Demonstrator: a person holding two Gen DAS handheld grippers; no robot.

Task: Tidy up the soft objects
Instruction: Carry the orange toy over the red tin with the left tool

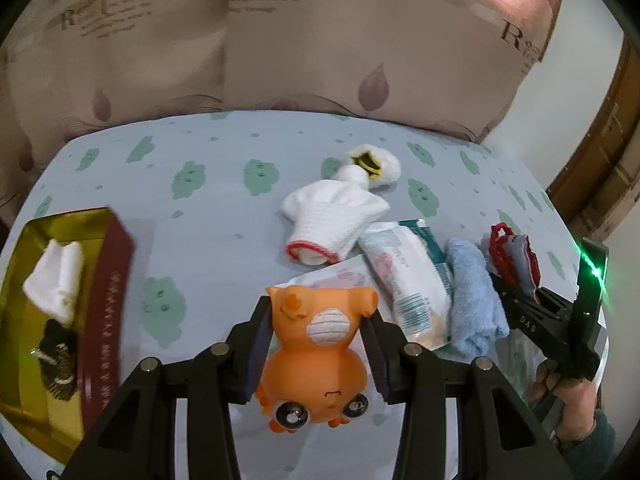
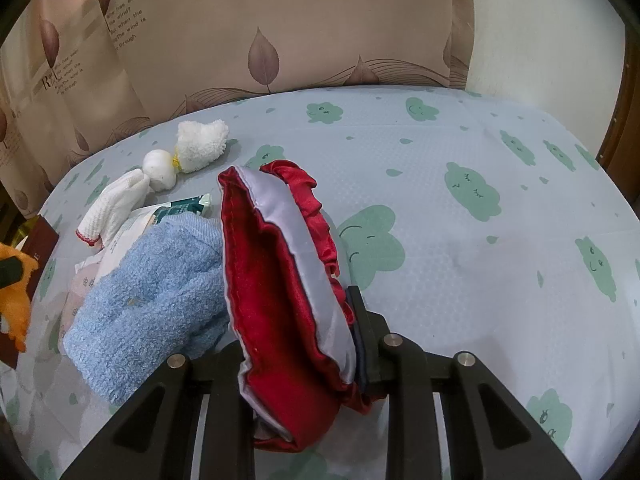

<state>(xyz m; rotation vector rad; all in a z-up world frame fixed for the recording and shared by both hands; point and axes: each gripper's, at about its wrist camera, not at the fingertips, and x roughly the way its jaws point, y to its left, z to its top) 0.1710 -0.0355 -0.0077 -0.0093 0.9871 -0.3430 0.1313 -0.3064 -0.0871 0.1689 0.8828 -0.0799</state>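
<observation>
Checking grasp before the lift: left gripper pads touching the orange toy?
Touching. The left wrist view shows both pads of the left gripper pressed against the sides of the orange toy, no gap on either side, toy held above the bedsheet.

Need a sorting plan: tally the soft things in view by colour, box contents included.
White: 3 - glove, towel doll, cloth in box
Orange: 1 - toy
Blue: 1 - towel
Red-grey: 1 - pouch
Dark: 1 - item in box
Total: 7

Gold box [image 1: 24,264] — blurred, cut off at left.
</observation>
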